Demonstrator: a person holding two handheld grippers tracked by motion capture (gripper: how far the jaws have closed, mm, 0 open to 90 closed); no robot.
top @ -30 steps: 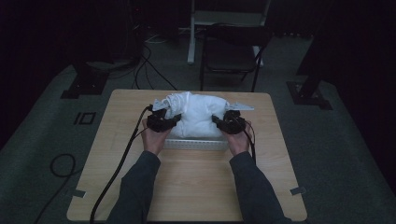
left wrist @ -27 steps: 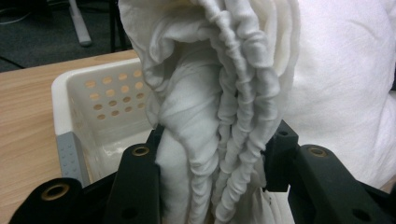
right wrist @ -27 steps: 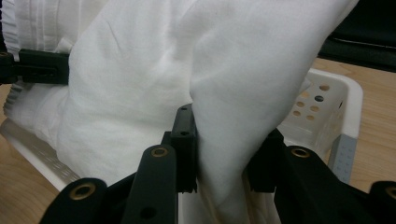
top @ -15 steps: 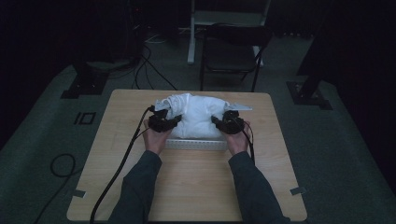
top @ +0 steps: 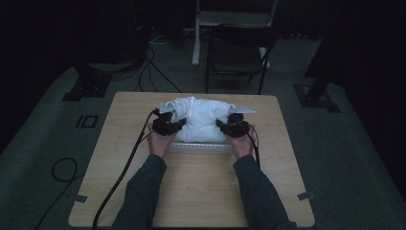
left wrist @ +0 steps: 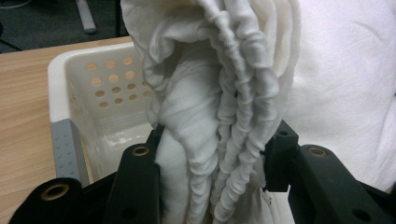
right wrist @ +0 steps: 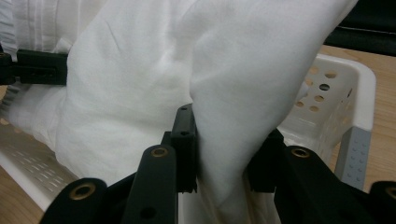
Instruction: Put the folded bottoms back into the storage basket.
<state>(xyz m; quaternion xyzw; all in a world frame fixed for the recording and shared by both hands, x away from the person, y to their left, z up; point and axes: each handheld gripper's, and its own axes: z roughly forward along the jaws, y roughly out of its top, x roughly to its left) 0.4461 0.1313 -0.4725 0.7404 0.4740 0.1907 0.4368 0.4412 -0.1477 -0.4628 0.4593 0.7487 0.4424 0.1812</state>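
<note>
A: Both claws pinch the cloth point(top: 201, 120): left claw point(left wrist: 212, 186) on a gathered edge, right claw point(right wrist: 219, 182) on a fold.

B: It sits in the basket point(left wrist: 70, 84) (on the table point(top: 191, 187)). Lifting out probably comes next; raise evenly.

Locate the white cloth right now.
High view: the white cloth is heaped in the white basket mid-table, pinched between left gripper and right gripper.
</note>
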